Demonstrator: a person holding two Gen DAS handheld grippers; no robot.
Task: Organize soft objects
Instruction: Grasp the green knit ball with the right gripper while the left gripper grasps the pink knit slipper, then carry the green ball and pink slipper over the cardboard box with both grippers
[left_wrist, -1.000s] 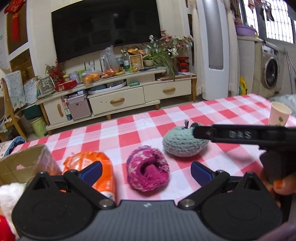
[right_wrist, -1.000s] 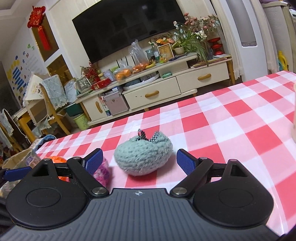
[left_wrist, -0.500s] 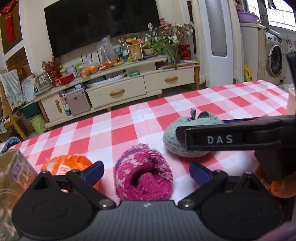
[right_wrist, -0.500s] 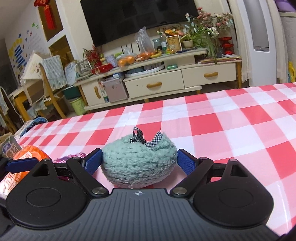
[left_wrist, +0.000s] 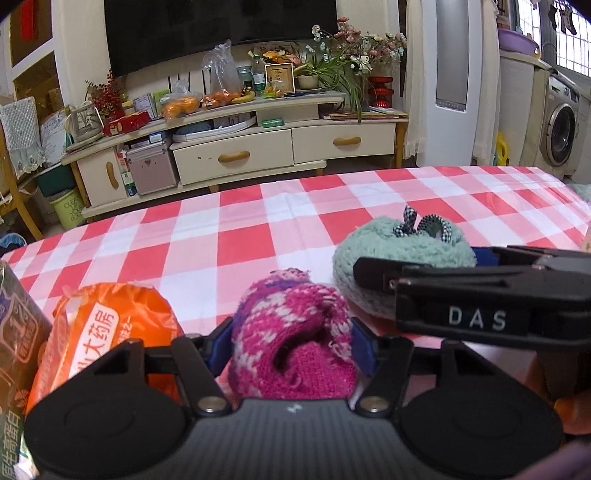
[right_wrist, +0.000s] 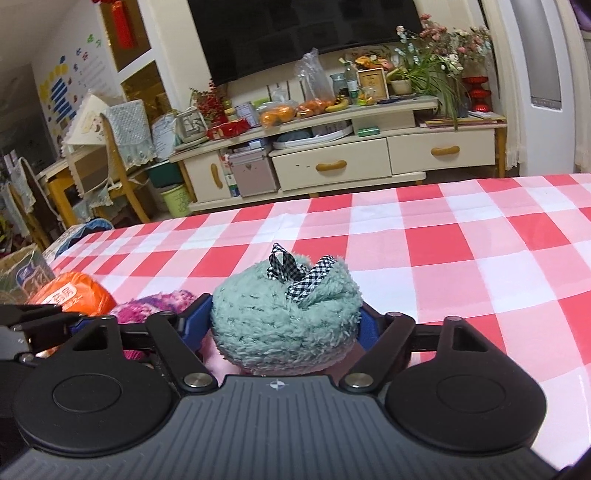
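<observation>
While both sets of fingers are closing, the left gripper around the pink knit bundle and the right gripper around the green fluffy ball, both soft things lie unsorted on the bench.

pink sock: knitted wool | green pouf: fuzzy plush | tablecloth: smooth | orange bag: glossy plastic

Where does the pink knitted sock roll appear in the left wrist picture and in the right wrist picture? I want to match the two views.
Left wrist view: the pink knitted sock roll sits at bottom centre, between the closing fingers of the left gripper.
Right wrist view: only part of it shows at lower left, partly behind the gripper linkage.
Shared landmark: the green fluffy roll, directly right of it in both views.
</observation>
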